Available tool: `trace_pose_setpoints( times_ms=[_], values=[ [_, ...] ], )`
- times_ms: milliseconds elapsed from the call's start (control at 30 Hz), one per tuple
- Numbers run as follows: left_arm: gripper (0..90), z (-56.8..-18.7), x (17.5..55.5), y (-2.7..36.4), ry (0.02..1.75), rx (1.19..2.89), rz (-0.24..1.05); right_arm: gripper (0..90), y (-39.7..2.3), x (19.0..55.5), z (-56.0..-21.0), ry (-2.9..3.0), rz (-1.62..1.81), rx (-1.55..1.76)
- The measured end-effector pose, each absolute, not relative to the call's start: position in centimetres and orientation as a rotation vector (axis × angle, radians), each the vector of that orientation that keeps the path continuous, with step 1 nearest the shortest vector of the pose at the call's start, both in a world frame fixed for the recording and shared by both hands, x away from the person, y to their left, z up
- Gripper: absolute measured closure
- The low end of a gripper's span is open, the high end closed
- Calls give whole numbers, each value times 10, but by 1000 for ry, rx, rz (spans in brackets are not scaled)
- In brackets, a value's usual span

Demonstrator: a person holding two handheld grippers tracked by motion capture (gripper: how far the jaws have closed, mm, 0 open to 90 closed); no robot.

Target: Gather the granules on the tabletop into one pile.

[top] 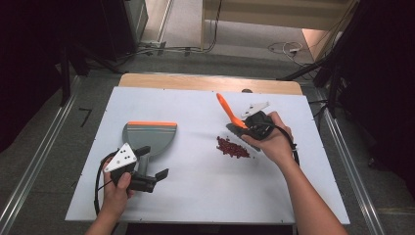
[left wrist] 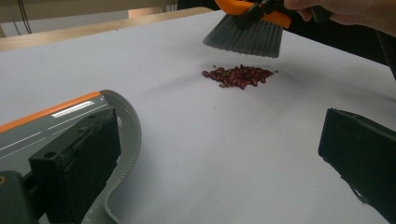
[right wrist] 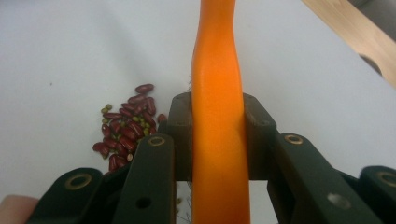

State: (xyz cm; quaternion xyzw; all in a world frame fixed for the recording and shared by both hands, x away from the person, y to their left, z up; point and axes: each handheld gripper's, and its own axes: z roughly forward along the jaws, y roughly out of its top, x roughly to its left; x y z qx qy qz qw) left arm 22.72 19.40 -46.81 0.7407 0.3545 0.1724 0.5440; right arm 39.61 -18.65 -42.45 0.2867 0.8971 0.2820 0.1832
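A small brush with an orange handle [top: 225, 105] and grey bristles [left wrist: 245, 35] hangs just above the white table. My right gripper [top: 252, 125] is shut on that handle [right wrist: 217, 70], with its jaws pressing on both sides. Just in front of the bristles lies a small pile of red beans [top: 232, 147] mixed with a few green ones [right wrist: 126, 130]. A grey dustpan [top: 149, 134] with an orange edge rests on the table at the left. My left gripper [top: 151, 162] stands open beside it; one jaw is over the dustpan's rim [left wrist: 56, 121], and the other is apart over bare table.
A white sheet [top: 195, 196] covers the table, and a strip of wood [top: 210, 82] shows along the far edge. Cables lie on the floor beyond it. Metal rails run along both sides of the table.
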Motion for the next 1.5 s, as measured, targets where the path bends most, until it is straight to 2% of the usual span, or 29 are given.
trace_pose_setpoints(
  times_ms=[300,600,1200,1500],
  values=[
    [0,-468,228,195,845,1757,413,685,-229,382,-422,2433,973,1083],
    [0,-468,228,194,848,1759,420,685,-271,359,-426,2371,1146,1219],
    [0,-470,228,194,845,1754,429,685,-328,299,-446,2289,1389,1277],
    [0,-471,228,196,847,1745,430,684,-348,290,-448,2253,1433,1294]
  ],
)
